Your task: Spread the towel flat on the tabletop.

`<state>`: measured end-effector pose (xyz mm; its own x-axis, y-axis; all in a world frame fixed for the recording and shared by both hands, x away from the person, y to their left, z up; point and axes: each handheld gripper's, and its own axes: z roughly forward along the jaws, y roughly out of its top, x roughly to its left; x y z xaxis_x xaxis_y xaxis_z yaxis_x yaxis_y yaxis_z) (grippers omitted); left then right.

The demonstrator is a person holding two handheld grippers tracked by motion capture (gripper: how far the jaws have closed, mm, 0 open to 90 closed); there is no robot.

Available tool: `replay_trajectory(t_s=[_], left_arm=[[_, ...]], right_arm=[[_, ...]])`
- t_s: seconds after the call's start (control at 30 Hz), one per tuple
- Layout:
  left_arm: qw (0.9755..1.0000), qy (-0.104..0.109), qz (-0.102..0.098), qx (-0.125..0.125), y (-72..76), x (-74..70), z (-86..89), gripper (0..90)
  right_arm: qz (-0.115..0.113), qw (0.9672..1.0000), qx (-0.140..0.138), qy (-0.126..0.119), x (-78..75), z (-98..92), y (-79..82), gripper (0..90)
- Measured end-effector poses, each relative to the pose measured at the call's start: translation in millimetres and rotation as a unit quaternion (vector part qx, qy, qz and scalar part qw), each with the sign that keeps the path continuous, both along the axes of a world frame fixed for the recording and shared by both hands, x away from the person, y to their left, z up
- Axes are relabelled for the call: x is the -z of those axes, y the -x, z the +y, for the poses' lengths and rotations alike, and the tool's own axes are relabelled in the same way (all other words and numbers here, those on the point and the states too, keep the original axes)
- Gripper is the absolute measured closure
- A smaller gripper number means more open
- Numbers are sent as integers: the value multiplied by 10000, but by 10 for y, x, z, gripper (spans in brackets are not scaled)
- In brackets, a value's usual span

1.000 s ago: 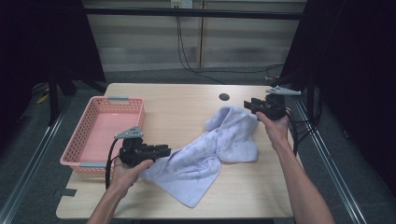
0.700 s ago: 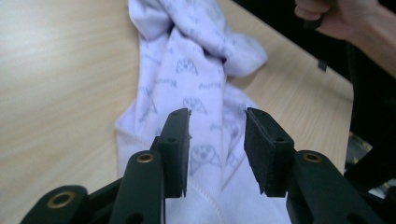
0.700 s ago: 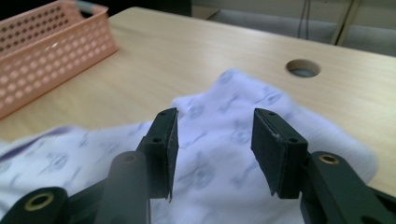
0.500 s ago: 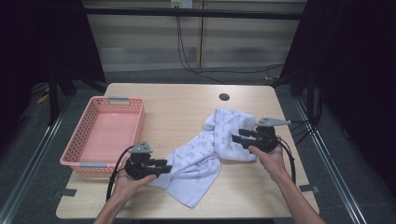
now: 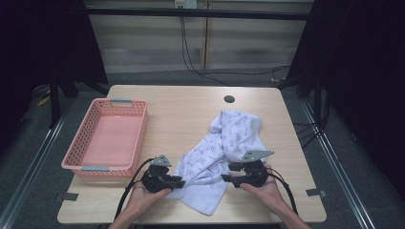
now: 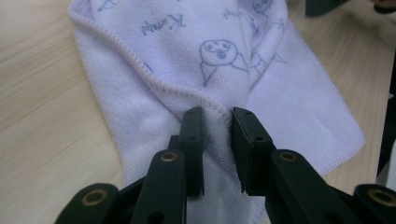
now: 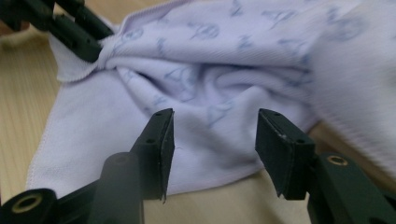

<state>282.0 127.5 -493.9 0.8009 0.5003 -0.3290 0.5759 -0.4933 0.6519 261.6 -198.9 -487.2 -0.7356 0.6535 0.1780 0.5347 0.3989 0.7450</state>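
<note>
A pale lilac towel point(image 5: 224, 143) printed with small cartoon drawings lies crumpled across the right half of the wooden table point(image 5: 186, 109). My left gripper point(image 5: 179, 182) sits low at the towel's near-left edge. Its jaws have just been closing, and in the left gripper view they point(image 6: 217, 116) pinch a raised fold of the towel's hem point(image 6: 210, 46). My right gripper point(image 5: 227, 179) hovers at the towel's near-right side with its jaws just opening. In the right gripper view they point(image 7: 215, 121) stand apart over the towel point(image 7: 224, 56), which does not touch them. The left gripper point(image 7: 88, 44) shows beyond.
An empty pink plastic basket point(image 5: 138, 129) stands on the table's left side. A round cable hole point(image 5: 229, 99) sits near the far edge. Bare wood lies between basket and towel. Dark curtains and floor rails surround the table.
Both hands came down and toward the table's near edge. The right gripper swung in from the far right to the towel's near part. The left gripper slid onto the towel's edge and closed.
</note>
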Motion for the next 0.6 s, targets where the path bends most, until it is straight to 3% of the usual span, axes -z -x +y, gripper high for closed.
replay_trajectory(t_s=[0.13, 0.17, 0.2, 0.23, 0.33, 0.37, 0.4, 0.47, 0.5, 0.53, 0.6], left_arm=[[9998, 172, 67, 104, -18, 28, -266, 747], [9998, 172, 67, 104, -18, 28, -266, 746], [9995, 253, 110, 173, -38, 44, -334, 744], [9989, 363, 208, 204, -79, 62, -421, 742], [9983, 456, 232, 266, -151, 75, -560, 746], [9983, 456, 232, 266, -151, 75, -560, 757], [9979, 510, 250, 296, -188, 67, -603, 777], [9964, 751, 222, 324, -231, 13, -585, 811], [9964, 751, 222, 324, -231, 13, -585, 816], [9950, 963, 102, 262, -252, -77, -535, 825], [9915, 1285, 147, 167, -281, -136, -445, 834]], right_arm=[[55, 9997, 13, 221, 102, -41, 17, 442], [55, 9997, 13, 221, 102, -41, 17, 442], [-51, 9987, 92, 489, 141, -79, -1, 441], [-114, 9984, 115, 539, 144, -92, -8, 440], [-309, 9965, 177, 752, 143, -133, -26, 593], [-309, 9965, 177, 752, 143, -133, -26, 593], [-300, 9963, 327, 732, 143, -214, -84, 750], [-250, 9963, 394, 718, 142, -296, -140, 788], [-250, 9963, 394, 718, 142, -296, -140, 788], [-208, 9960, 471, 735, 139, -436, -192, 796], [-171, 9958, 550, 706, 140, -573, -207, 803]])
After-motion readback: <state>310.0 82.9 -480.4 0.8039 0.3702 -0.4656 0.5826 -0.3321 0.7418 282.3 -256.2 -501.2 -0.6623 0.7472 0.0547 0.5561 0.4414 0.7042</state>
